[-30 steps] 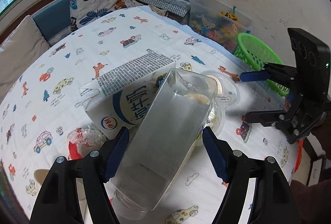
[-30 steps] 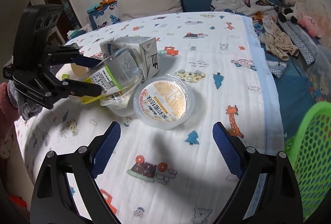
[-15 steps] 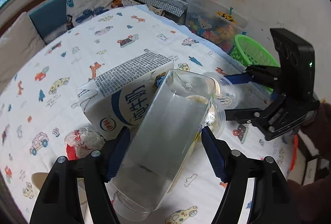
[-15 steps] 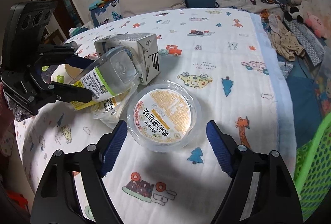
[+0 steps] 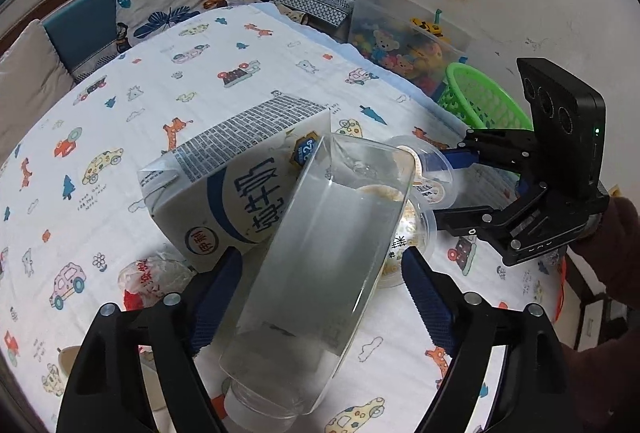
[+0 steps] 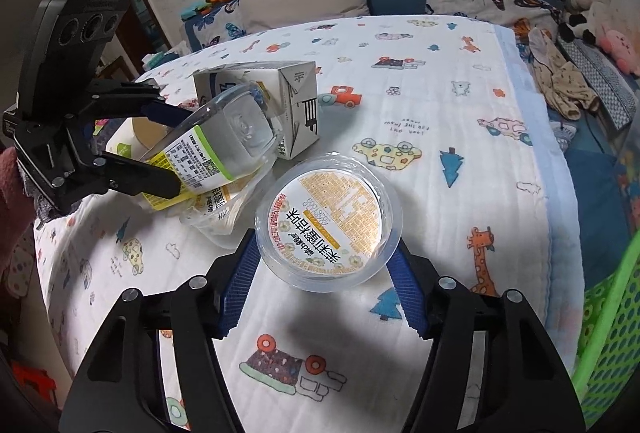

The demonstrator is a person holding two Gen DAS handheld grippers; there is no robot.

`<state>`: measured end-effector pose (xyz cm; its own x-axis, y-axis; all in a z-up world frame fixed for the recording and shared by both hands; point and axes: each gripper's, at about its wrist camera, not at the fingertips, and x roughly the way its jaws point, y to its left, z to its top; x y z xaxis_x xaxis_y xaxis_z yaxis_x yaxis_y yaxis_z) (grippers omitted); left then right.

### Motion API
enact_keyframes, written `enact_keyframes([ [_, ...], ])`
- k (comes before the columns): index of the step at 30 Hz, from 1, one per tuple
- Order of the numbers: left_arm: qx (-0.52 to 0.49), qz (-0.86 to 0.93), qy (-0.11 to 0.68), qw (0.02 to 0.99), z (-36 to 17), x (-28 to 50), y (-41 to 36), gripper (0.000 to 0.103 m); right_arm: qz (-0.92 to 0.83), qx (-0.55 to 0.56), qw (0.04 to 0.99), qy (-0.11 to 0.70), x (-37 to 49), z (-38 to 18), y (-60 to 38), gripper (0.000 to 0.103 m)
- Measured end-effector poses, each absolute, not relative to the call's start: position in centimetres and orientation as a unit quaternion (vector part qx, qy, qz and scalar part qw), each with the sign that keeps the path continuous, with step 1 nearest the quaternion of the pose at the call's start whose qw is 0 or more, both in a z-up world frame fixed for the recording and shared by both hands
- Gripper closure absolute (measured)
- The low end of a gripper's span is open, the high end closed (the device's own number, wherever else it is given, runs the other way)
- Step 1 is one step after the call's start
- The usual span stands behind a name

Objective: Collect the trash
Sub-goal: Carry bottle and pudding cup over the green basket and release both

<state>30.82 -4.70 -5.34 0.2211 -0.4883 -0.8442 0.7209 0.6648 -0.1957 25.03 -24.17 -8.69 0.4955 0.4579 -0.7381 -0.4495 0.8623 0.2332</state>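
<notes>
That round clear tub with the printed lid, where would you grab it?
Across its rim, pinching opposite sides of the round plastic tub from the near edge. It lies flat on the tablecloth, low and wide, so the wall is the only graspable part. The right gripper already straddles it, fingers open either side.

In the left wrist view the clear bottle (image 5: 320, 273) hides most of a plastic cup (image 5: 412, 233) behind it at about 3 o'clock, and covers one corner of the milk carton (image 5: 236, 185). The bottle's cap end is blurred near the bottom edge. A crumpled wrapper (image 5: 148, 277) at 8 o'clock is partly behind the left gripper (image 5: 320, 297). In the right wrist view the green basket (image 6: 612, 329) is cut off at 4 o'clock, and the print on the round tub (image 6: 328, 221) is too small to read.
</notes>
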Motion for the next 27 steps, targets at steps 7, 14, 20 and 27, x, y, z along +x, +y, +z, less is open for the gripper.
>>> enact_keyframes([
  [7, 0.122, -0.362, 0.47, 0.796, -5.4, 30.0, -4.8, 0.037, 0.262, 0.009, 0.867, 0.424, 24.5, -8.4, -24.4, 0.04],
  [14, 0.104, -0.31, 0.456, 0.828, -4.4, 27.4, -4.5, 0.044, 0.257, 0.021, 0.874, 0.412, 23.0, -7.4, -24.7, 0.04],
  [20, 0.076, -0.285, 0.439, 0.848, -2.9, 24.8, -3.6, 0.045, 0.246, 0.027, 0.881, 0.403, 20.8, -6.5, -25.3, 0.04],
  [27, 0.045, -0.283, 0.43, 0.856, -1.4, 21.9, -3.8, 0.047, 0.229, 0.032, 0.892, 0.39, 18.1, -5.1, -26.8, 0.04],
])
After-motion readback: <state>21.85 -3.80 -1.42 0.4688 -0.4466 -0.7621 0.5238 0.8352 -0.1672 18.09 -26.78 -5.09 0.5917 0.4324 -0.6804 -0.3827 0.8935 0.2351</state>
